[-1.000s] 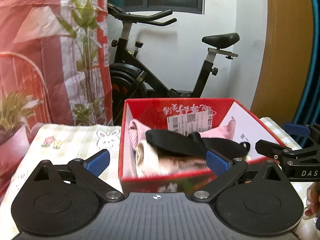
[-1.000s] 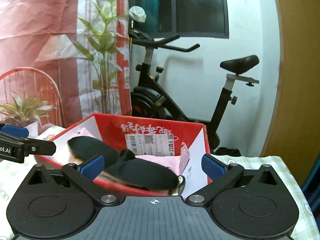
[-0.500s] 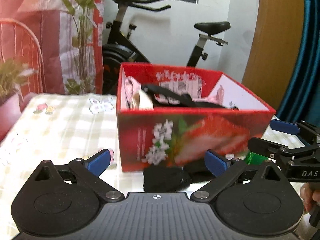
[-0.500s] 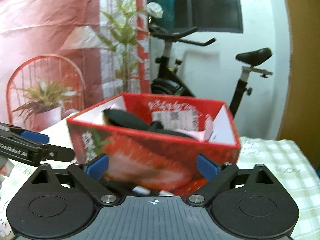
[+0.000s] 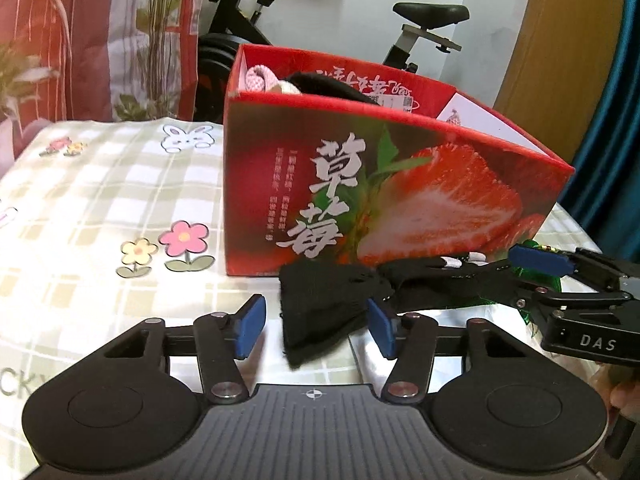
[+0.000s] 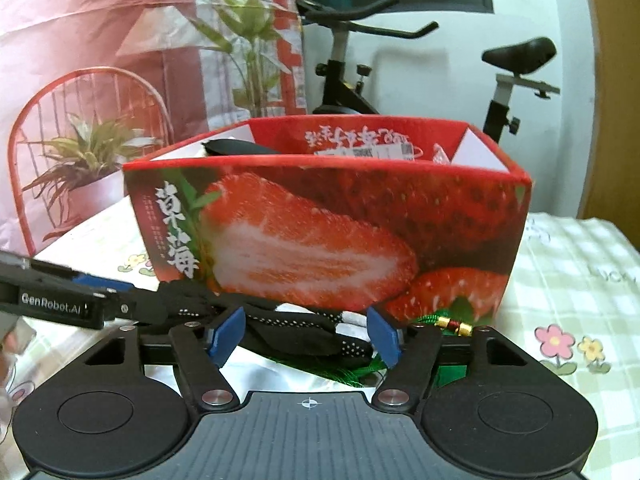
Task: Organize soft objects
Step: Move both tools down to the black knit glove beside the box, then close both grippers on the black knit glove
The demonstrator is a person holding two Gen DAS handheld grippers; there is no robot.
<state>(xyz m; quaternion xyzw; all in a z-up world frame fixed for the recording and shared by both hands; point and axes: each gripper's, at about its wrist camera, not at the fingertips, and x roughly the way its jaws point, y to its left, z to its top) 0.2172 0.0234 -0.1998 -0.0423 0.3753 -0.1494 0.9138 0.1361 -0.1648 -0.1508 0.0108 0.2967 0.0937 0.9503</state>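
Nearest, left gripper [image 5: 316, 322] spread wide around the cuff end of a black sock [image 5: 328, 300] lying on the checked tablecloth [image 5: 100, 208], right gripper [image 6: 308, 332] likewise wide open astride its dotted far end, neither yet gripping, probably set for a two-ended lift. Behind, touching the sock, strawberry box [image 5: 384, 184] holding pink and black soft items, mostly hidden by its wall; green tasselled thing [image 6: 452, 322] beside it hard to identify.
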